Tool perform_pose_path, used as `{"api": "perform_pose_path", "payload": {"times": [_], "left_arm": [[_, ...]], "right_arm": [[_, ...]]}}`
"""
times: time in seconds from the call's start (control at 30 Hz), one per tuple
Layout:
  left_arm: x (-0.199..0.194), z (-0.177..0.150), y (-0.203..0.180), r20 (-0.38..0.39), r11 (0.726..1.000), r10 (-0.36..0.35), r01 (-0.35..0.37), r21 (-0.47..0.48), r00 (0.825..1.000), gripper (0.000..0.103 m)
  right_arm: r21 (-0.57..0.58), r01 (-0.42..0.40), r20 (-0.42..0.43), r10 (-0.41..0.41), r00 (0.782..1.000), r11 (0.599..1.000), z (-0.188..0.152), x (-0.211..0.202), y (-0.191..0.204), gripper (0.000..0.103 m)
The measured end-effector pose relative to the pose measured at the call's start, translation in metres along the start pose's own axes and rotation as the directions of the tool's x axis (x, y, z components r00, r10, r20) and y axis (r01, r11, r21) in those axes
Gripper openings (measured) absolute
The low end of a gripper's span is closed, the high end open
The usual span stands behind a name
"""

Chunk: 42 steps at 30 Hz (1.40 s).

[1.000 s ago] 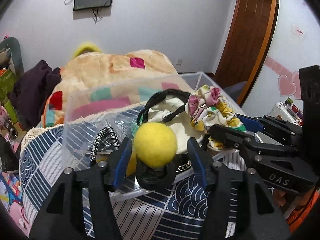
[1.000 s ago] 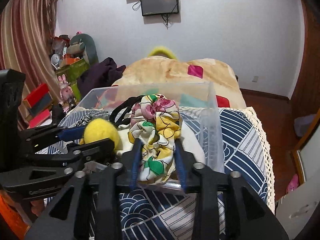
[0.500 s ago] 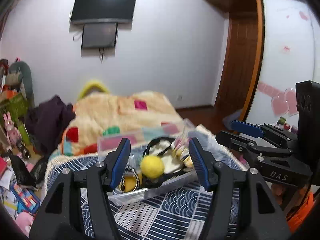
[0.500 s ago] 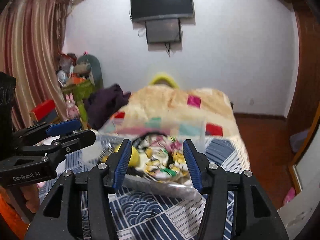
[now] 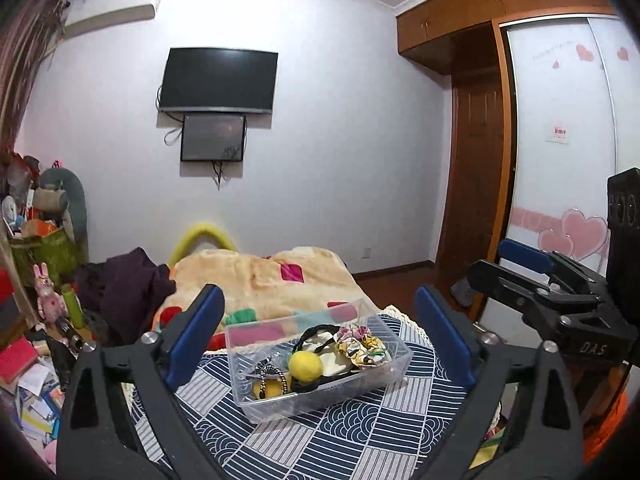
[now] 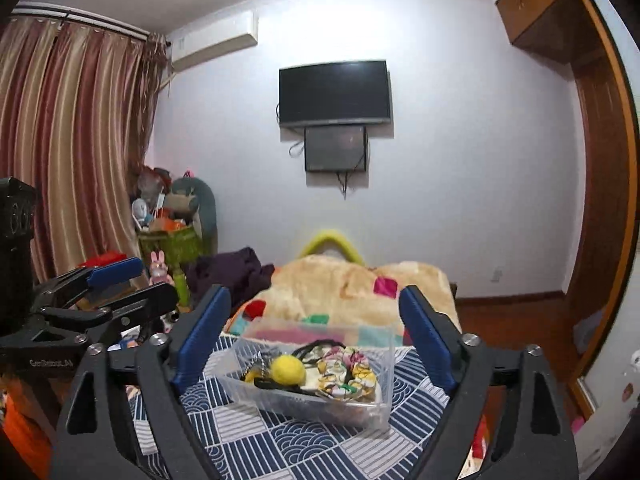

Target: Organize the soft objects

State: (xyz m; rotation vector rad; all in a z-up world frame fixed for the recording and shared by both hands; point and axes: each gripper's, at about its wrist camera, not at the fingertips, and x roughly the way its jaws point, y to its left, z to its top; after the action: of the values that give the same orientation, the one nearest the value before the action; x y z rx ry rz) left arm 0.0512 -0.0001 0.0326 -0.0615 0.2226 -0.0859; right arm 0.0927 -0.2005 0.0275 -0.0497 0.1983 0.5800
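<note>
A clear plastic box (image 5: 394, 372) (image 6: 382, 408) sits on a blue patterned cloth (image 5: 320, 436) (image 6: 280, 444). In it lie a yellow felt ball (image 5: 306, 366) (image 6: 288, 369), a floral scrunchie (image 5: 360, 346) (image 6: 348, 376), a black hairband (image 5: 316, 332) and a black-and-white band (image 5: 272, 374). My left gripper (image 5: 320, 336) is open and empty, held back and above the box. My right gripper (image 6: 316, 328) is open and empty too, also back from the box. Each gripper shows in the other's view, the right one (image 5: 532, 276) and the left one (image 6: 120, 288).
A patchwork blanket (image 5: 256, 280) covers the bed behind the box. A dark garment (image 5: 128, 288) lies at its left. Toys and clutter (image 5: 36, 264) fill the left side. A wooden door and wardrobe (image 5: 476, 184) stand to the right. A TV (image 6: 334, 92) hangs on the wall.
Both grippers have let go and pulled back and up from the box. The right one released the floral scrunchie into the box. The yellow ball lies in the box.
</note>
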Motion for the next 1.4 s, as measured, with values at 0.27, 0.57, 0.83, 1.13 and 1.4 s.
{"api": "perform_pose_path", "payload": {"times": [0.27,0.57,0.83,1.13,1.4], "left_arm": [[-0.015,0.000,-0.006,0.024,1.000,0.009,-0.010,0.022,1.000,0.103],[-0.018,-0.002,-0.009,0.033,1.000,0.004,-0.005,0.022,0.999,0.103],[-0.020,-0.001,-0.006,0.029,1.000,0.008,-0.008,0.014,1.000,0.103],[-0.018,-0.001,-0.005,0.028,1.000,0.008,-0.009,0.010,1.000,0.103],[-0.015,-0.002,-0.003,0.021,1.000,0.003,-0.004,0.004,1.000,0.103]], "right_arm": [[0.030,-0.001,0.030,0.000,1.000,1.000,-0.003,-0.007,0.000,0.103],[0.018,-0.003,0.039,0.002,0.999,1.000,-0.007,-0.017,0.003,0.103],[0.019,-0.008,0.038,0.008,0.999,1.000,-0.008,-0.019,0.006,0.103],[0.022,-0.012,0.039,0.011,0.999,1.000,-0.007,-0.019,0.007,0.103],[0.024,-0.013,0.039,0.012,0.999,1.000,-0.008,-0.019,0.007,0.103]]}}
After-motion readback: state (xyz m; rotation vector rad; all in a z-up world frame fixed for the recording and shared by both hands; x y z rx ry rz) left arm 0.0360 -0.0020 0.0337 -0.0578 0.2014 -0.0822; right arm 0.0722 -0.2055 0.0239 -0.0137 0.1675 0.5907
